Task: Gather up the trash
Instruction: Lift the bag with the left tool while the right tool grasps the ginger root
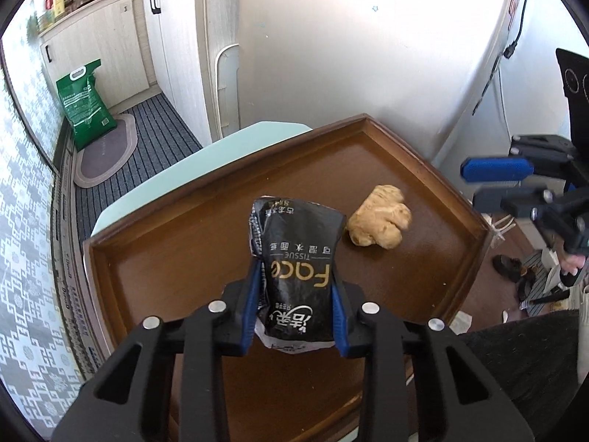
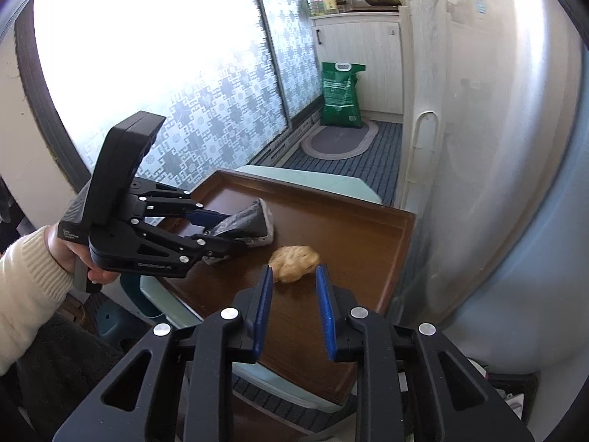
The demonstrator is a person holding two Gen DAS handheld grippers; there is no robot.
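Observation:
A black tissue pack (image 1: 298,250) with gold "Face" lettering sits between the blue pads of my left gripper (image 1: 296,276), which is shut on its lower half. The pack rests on or just over a brown wooden tray (image 1: 165,258). To the right of the pack, a crumpled tan paper ball (image 1: 379,221) lies on the tray. In the right wrist view my right gripper (image 2: 293,276) stands open, with the paper ball (image 2: 294,258) just past its fingertips. The left gripper (image 2: 232,232) and pack (image 2: 246,224) show left of it, held by a hand in a cream sleeve.
The tray (image 2: 349,228) lies on a pale green surface (image 1: 221,147). A white appliance wall (image 2: 497,147) stands close on the right. Farther off are a green sack (image 1: 86,103), an oval mat (image 1: 106,151), cabinets (image 1: 103,37) and a patterned window (image 2: 221,110).

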